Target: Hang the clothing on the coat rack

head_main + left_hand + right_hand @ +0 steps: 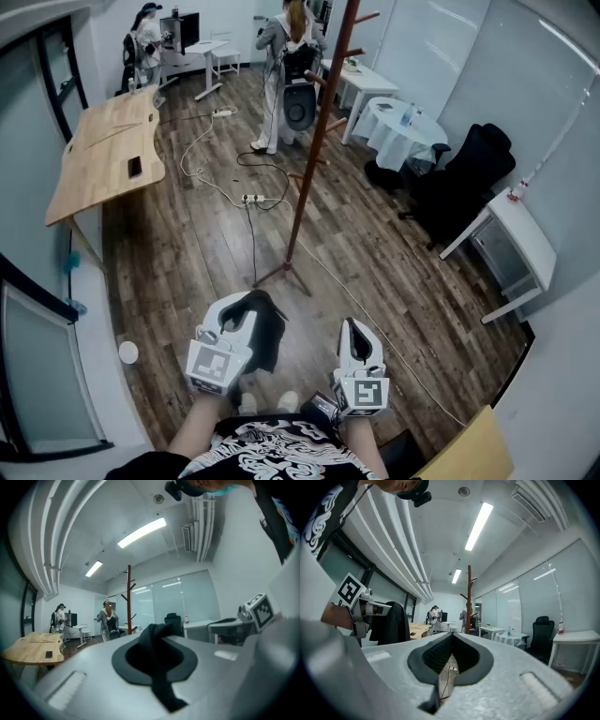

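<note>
Left tool [242, 314] is pinched shut on the black clothing [270, 337], which hangs limp from it. Right tool [354, 330] is shut, holding nothing. The clothing looks soft, light and floppy; grab its top edge for the coat rack [314, 141].

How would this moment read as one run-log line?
left gripper shut on dark garment | right gripper shut, empty | coat rack ahead, not reached
</note>
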